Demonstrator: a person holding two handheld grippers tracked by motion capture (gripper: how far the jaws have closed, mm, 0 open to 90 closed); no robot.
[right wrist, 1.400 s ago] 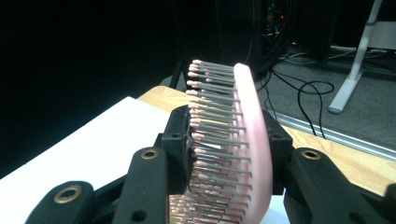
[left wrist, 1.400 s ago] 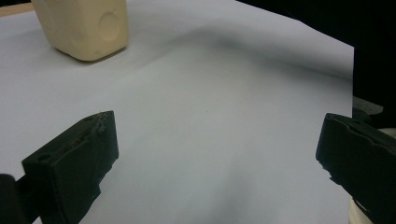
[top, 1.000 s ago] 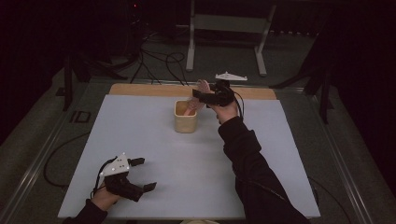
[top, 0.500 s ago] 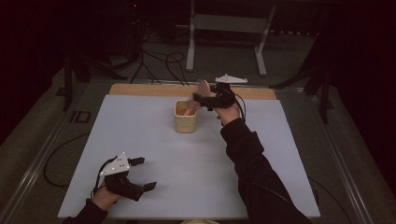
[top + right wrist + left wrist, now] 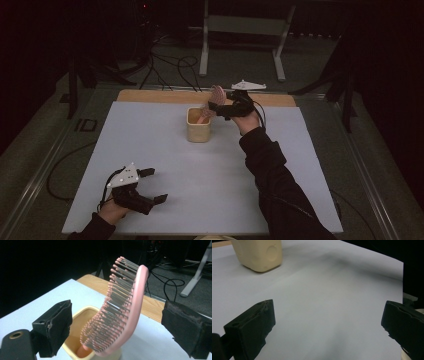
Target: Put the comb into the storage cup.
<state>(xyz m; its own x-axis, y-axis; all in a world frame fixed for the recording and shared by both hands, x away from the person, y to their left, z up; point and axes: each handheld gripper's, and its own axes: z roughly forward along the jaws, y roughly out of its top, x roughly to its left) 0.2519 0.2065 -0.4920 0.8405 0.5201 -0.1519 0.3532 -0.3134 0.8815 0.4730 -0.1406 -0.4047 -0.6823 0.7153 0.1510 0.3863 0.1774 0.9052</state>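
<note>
A pink hairbrush (image 5: 216, 94) stands handle-down in a cream cup (image 5: 198, 127) near the table's far middle, its bristled head leaning out above the rim. My right gripper (image 5: 214, 107) reaches in from the right at the height of the brush head. In the right gripper view the brush (image 5: 132, 302) rises from the cup (image 5: 75, 338) between the jaws of the right gripper (image 5: 117, 326). Those jaws have just been opening and stand wide, with neither pad touching the brush. My left gripper (image 5: 156, 185) rests open and empty at the near left; the left gripper view shows the left gripper (image 5: 329, 322) over bare sheet, with the cup (image 5: 259, 252) far off.
A pale sheet (image 5: 150, 145) covers the table, and a wooden strip (image 5: 150, 96) runs along its far edge. Beyond it are a metal stand (image 5: 240, 45) and loose cables (image 5: 170, 65) on the floor. A metal rail (image 5: 365, 165) borders the table's right side.
The right gripper's jaws have spread slightly around the brush head. Both hands have kept their places, and the brush still stands in the cup.
</note>
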